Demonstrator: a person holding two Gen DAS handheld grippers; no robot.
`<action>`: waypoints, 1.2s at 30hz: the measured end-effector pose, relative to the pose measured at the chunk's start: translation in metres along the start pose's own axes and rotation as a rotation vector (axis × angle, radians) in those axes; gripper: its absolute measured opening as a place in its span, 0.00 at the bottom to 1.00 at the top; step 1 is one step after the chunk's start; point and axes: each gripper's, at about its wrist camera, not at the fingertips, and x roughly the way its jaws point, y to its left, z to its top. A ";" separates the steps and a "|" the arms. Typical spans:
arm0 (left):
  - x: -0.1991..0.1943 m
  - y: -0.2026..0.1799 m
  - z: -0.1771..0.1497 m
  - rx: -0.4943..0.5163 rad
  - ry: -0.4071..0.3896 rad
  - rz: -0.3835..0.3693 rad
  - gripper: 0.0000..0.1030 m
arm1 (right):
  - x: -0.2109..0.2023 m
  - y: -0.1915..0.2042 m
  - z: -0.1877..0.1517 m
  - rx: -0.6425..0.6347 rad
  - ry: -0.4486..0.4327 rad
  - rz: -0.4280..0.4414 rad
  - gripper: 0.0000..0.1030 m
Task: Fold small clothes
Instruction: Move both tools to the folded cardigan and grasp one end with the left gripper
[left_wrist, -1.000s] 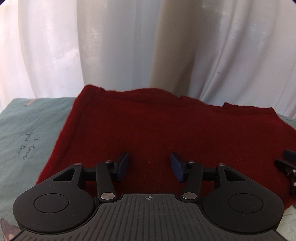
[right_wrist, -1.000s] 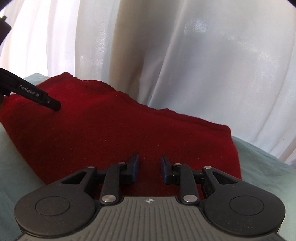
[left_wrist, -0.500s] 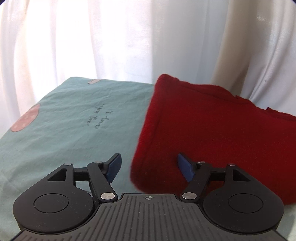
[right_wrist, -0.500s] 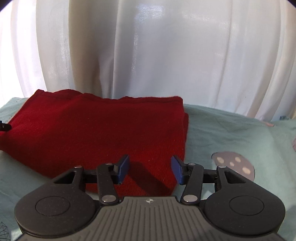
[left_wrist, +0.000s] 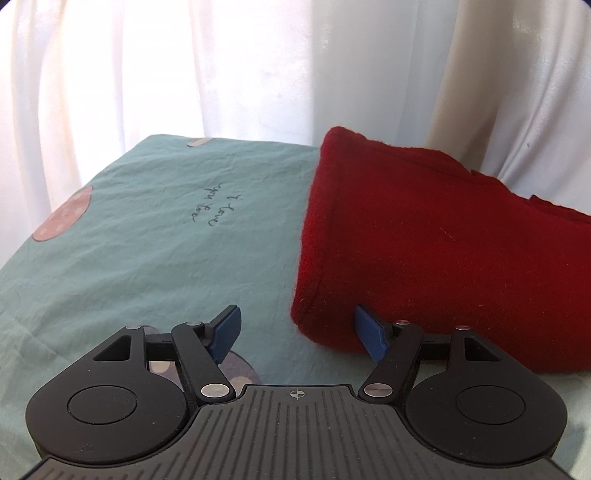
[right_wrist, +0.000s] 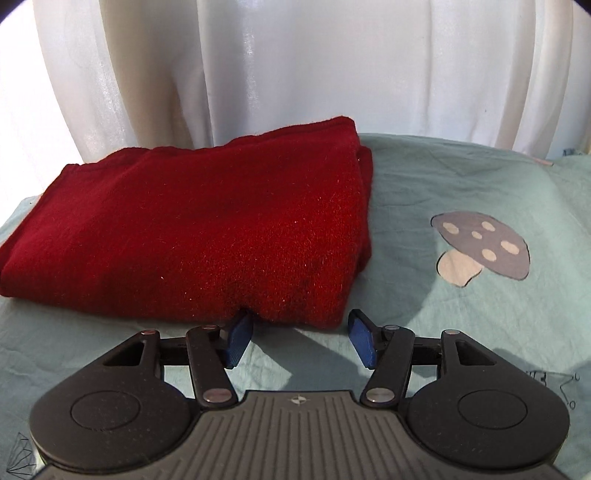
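Observation:
A dark red woollen garment (left_wrist: 443, 251) lies folded in a thick rectangle on a pale green sheet (left_wrist: 166, 229). My left gripper (left_wrist: 297, 332) stands open at the garment's near left corner, its right pad over the red edge and its left pad over bare sheet; nothing is pinched. In the right wrist view the same garment (right_wrist: 192, 229) fills the left half. My right gripper (right_wrist: 301, 338) hovers at its near right corner with jaws still opening; the corner sits just ahead of the gap and the pads do not press on it.
White curtains (right_wrist: 295, 66) hang close behind the sheet's far edge. The sheet carries a mushroom print (right_wrist: 480, 247) to the right of the garment, handwriting (left_wrist: 216, 206) and a pink spotted patch (left_wrist: 62, 218) to its left.
Both grippers slid outward from over the middle of the garment to its near corners, left one leftward, right one rightward. Both sets of jaws spread wider.

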 end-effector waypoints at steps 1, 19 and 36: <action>0.000 0.000 0.000 -0.005 0.005 -0.001 0.72 | 0.001 0.001 0.001 -0.006 -0.010 -0.004 0.47; 0.025 0.059 0.051 -0.200 0.084 -0.269 0.82 | -0.024 -0.019 0.017 0.035 -0.101 -0.260 0.47; 0.121 0.032 0.077 -0.267 0.286 -0.541 0.57 | -0.015 0.074 0.027 -0.223 -0.199 0.008 0.39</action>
